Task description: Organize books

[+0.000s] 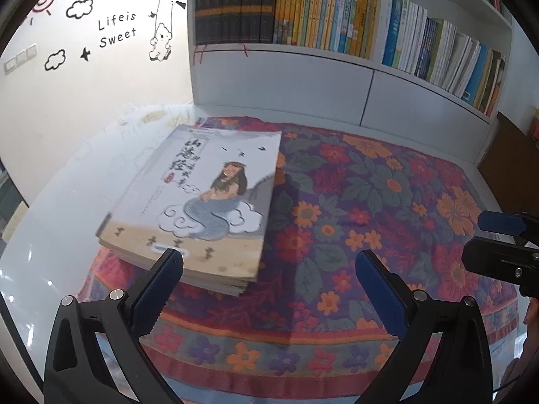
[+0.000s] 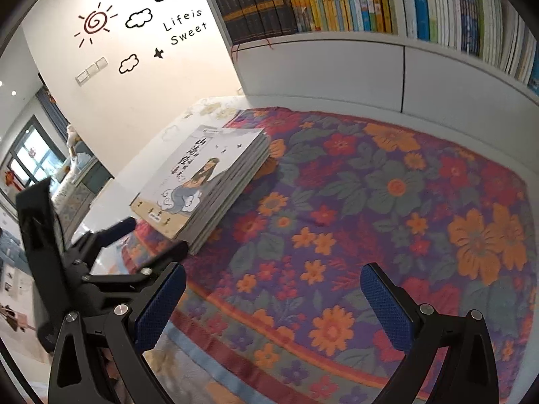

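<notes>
Books [image 1: 198,202] lie stacked on floral cloth [image 1: 370,185]; left gripper [image 1: 269,262] and right gripper [image 2: 273,277] gape empty

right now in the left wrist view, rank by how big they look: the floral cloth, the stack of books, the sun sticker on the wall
1. floral cloth, largest by far
2. stack of books
3. sun sticker, smallest, though it is far off and cut by the image edge

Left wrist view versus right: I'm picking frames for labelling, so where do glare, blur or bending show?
Left wrist view: glare on the glossy white tabletop, white bookshelf edges bowed. Right wrist view: the black left gripper is softly blurred, edges darkened.
</notes>
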Action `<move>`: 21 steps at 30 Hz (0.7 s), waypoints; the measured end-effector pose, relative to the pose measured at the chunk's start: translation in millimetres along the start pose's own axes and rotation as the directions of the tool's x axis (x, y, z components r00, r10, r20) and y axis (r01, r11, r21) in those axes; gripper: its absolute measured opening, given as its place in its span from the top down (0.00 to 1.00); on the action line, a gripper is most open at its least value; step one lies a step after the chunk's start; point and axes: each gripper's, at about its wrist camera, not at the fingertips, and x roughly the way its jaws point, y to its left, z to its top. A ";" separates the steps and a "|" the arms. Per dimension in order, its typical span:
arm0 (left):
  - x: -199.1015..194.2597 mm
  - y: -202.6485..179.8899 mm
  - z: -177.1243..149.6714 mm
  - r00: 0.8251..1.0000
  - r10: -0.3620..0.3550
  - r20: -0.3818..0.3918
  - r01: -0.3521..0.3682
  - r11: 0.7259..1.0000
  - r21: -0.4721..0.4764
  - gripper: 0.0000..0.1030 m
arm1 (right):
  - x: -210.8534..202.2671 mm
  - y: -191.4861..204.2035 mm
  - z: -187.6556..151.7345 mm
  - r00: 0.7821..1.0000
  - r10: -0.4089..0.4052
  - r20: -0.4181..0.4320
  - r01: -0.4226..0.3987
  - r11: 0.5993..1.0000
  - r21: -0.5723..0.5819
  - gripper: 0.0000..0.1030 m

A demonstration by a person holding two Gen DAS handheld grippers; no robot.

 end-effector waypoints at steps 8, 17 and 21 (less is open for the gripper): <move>0.5 -0.7 3.0 1.000 -0.017 0.000 0.017 1.000 0.004 0.01 | -7.9 -12.6 2.9 0.998 -0.057 0.023 0.056 0.998 0.032 0.00; 4.8 -10.2 1.3 0.999 -0.034 -0.004 0.034 0.999 0.031 0.01 | -9.8 -11.0 3.6 0.997 -0.073 0.032 0.072 0.997 0.017 0.00; 6.8 -11.4 2.5 1.000 -0.030 -0.002 0.030 0.999 0.035 0.01 | -4.4 -15.5 4.1 0.997 -0.079 0.016 0.079 0.996 0.030 0.00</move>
